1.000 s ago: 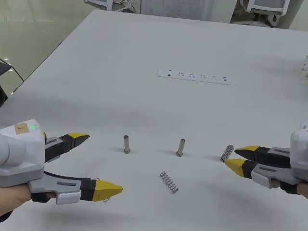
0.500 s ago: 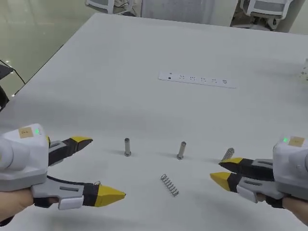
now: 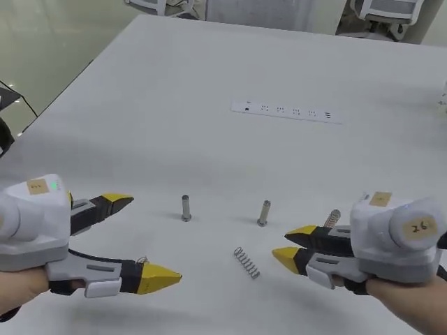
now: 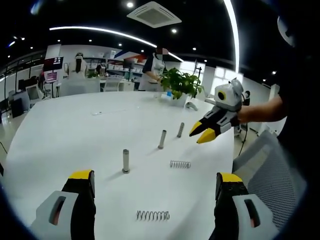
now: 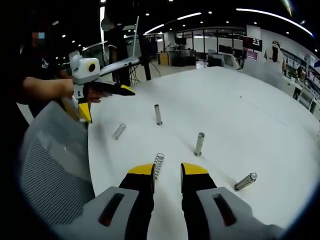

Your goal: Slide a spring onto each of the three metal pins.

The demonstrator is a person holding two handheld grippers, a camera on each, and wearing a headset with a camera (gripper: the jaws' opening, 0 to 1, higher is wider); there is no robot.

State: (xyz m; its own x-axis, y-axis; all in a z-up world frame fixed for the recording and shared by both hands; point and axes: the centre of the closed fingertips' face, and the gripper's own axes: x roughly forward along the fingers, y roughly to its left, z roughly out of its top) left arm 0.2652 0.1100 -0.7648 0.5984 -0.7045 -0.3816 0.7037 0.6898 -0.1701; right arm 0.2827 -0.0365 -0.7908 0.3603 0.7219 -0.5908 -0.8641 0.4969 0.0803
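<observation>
Two bare metal pins [image 3: 186, 208] [image 3: 264, 213] stand on the white table [image 3: 209, 139]. A third pin [image 3: 332, 218] to their right leans and has a spring around it. One loose spring [image 3: 246, 262] lies in front of the middle pin, just left of my right gripper [image 3: 285, 244], which is open by a narrow gap with nothing in it. In the right gripper view that spring [image 5: 158, 165] lies just beyond the left fingertip. A second loose spring [image 4: 153, 215] lies between the wide-open jaws of my left gripper [image 3: 150, 241], close to its near jaw.
A white power strip [image 3: 286, 112] lies flat further back on the table. The table's left edge [image 3: 77, 80] runs diagonally, with floor beyond. Office chairs [image 3: 384, 14] stand at the far side. A potted plant [image 4: 182, 82] sits at the table's far end.
My right gripper has moved left, from beside the spring-covered pin to just right of the loose spring. The left gripper has stayed about where it was, still wide open.
</observation>
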